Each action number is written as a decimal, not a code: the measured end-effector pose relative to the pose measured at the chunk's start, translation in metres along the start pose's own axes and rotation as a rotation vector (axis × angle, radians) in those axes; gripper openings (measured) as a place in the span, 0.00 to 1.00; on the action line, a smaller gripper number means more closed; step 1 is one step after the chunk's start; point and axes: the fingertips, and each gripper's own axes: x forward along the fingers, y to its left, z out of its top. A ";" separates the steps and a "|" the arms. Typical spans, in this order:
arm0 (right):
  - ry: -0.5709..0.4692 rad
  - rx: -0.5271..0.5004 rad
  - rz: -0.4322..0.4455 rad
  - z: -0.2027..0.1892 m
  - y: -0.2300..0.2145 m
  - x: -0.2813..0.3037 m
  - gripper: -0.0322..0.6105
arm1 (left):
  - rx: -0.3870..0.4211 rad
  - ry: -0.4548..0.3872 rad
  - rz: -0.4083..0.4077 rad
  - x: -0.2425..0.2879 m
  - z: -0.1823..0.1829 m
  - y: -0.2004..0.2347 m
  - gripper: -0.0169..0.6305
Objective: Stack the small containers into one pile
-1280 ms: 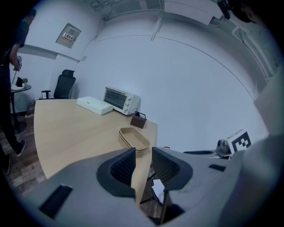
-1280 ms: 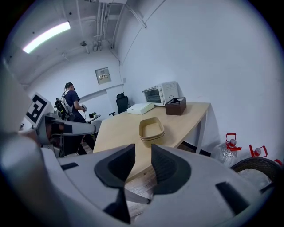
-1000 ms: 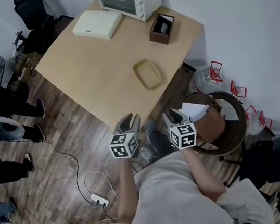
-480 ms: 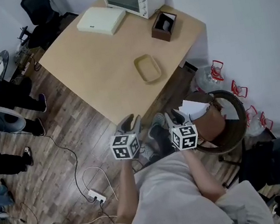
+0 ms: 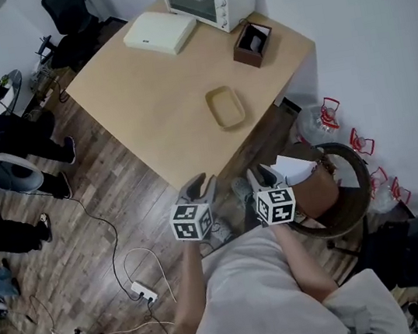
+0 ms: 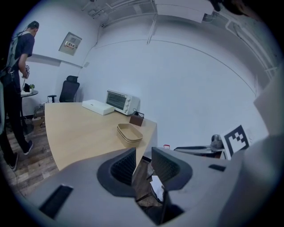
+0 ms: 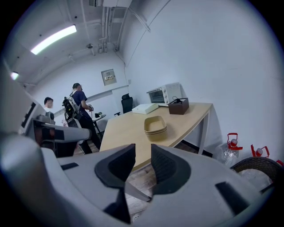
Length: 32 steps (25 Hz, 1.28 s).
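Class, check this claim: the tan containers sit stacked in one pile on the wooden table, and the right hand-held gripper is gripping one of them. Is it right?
Not quite. The right hand-held gripper grips nothing: the right gripper view shows its jaws apart and empty, well short of the pile. The tan containers do sit stacked in one pile on the wooden table.
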 end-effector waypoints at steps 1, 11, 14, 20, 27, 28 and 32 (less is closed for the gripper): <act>0.003 -0.011 0.005 0.001 0.001 0.001 0.23 | -0.005 -0.007 0.003 0.001 0.003 0.001 0.19; -0.038 -0.012 -0.012 0.008 0.008 0.004 0.16 | -0.015 -0.023 0.016 -0.011 -0.002 0.012 0.16; -0.050 -0.020 -0.008 0.006 0.020 0.003 0.14 | -0.030 -0.034 0.012 -0.022 -0.004 0.020 0.13; -0.062 -0.021 -0.004 0.007 0.031 0.008 0.09 | -0.036 -0.038 0.015 -0.029 -0.008 0.029 0.09; -0.044 -0.028 0.011 -0.002 0.048 0.014 0.06 | -0.053 -0.050 0.020 -0.040 -0.006 0.040 0.04; -0.043 -0.029 0.009 -0.001 0.048 0.015 0.06 | -0.052 -0.050 0.018 -0.040 -0.007 0.040 0.04; -0.046 -0.011 -0.010 0.002 0.043 0.018 0.06 | -0.022 -0.030 0.010 -0.039 -0.010 0.038 0.03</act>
